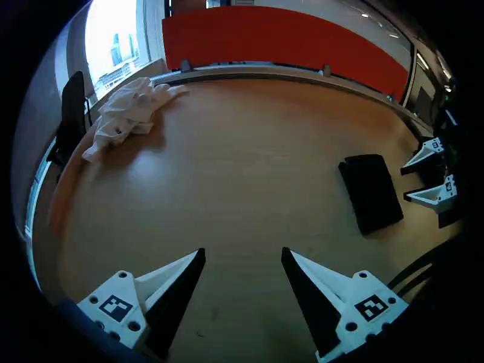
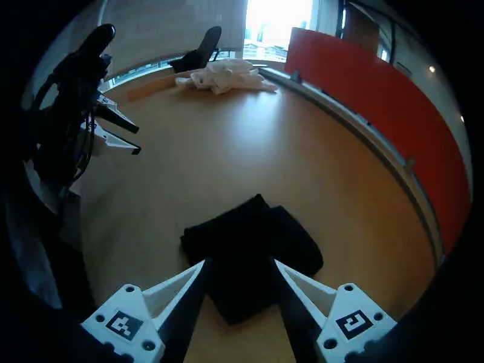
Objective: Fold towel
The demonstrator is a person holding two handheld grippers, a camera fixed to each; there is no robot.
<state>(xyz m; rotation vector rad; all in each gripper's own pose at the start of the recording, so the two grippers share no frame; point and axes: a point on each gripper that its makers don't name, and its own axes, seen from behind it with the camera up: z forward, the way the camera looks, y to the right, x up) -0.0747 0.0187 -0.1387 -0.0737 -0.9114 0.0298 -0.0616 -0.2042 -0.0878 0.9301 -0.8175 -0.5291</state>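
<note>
Right gripper [image 2: 239,264] fingers stand wide astride the folded black towel [image 2: 254,242] on the table [image 2: 212,163], left gripper [image 1: 243,251] likewise wide and empty; soft, light and limp, it likely wants pinching at a corner.

Daylight floods from a blown-out window [image 1: 115,42] far ahead and left of the left gripper [image 1: 242,254], leaving a pale sheen on the table [image 1: 242,157]. Closer in, the wood dims. Fisheye bends the edges; the black towel [image 2: 254,260] shows no detail.
</note>
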